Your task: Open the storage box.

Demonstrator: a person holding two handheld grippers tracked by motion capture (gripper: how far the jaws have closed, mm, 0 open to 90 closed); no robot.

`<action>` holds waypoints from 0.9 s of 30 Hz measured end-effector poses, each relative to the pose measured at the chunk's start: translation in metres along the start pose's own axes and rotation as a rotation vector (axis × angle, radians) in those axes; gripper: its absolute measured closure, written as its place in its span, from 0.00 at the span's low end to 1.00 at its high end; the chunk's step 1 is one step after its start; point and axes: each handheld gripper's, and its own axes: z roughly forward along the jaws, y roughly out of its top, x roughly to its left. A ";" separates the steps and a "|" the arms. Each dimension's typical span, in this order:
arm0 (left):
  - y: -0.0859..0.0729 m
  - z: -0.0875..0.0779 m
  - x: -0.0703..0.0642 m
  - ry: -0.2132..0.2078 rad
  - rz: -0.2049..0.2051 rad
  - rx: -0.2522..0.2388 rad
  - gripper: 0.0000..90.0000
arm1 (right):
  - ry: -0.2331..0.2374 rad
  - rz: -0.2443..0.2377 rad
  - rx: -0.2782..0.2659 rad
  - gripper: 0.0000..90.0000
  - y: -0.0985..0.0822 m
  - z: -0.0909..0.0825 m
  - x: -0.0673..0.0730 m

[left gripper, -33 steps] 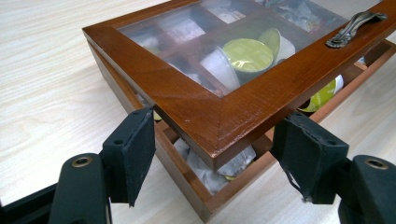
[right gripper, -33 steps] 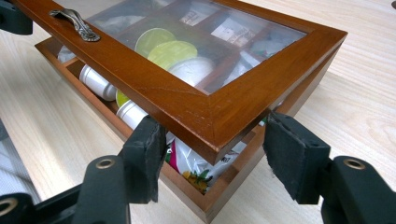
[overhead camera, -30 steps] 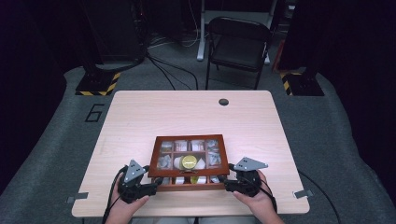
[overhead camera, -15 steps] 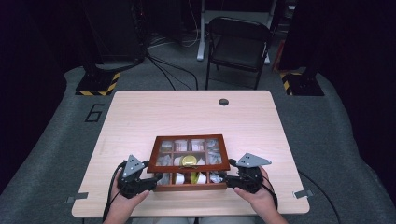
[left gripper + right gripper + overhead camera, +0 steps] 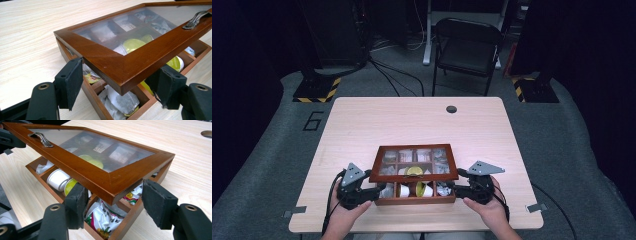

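In the high view, a wooden tea box (image 5: 414, 175) is seen near the front edge of the table (image 5: 422, 120), its glass-paned lid (image 5: 414, 163) raised at the near side; the left gripper (image 5: 371, 192) is set at the lid's near left corner and the right gripper (image 5: 453, 189) at its near right corner. In the left gripper view, the lid's corner (image 5: 120, 75) is straddled by the two black jaws, and the pads (image 5: 74, 82) appear to stand just beside the wood rather than pressed on it, though contact underneath cannot be ruled out; tea bags (image 5: 117, 100) are seen in the compartment below. In the right gripper view, the other corner (image 5: 112, 185) is likewise bracketed by spread jaws, with sachets (image 5: 105, 217) and a white pod (image 5: 58, 179) beneath. The lid is judged stiff and fairly light, but its varnish is probably slick and its pane fragile, so the wooden frame at both corners is best held, never the glass or the thin metal handle (image 5: 41, 138).
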 end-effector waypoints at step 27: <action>0.043 0.003 0.008 0.025 -0.019 -0.033 0.31 | -0.050 0.024 -0.053 0.39 0.040 0.001 -0.003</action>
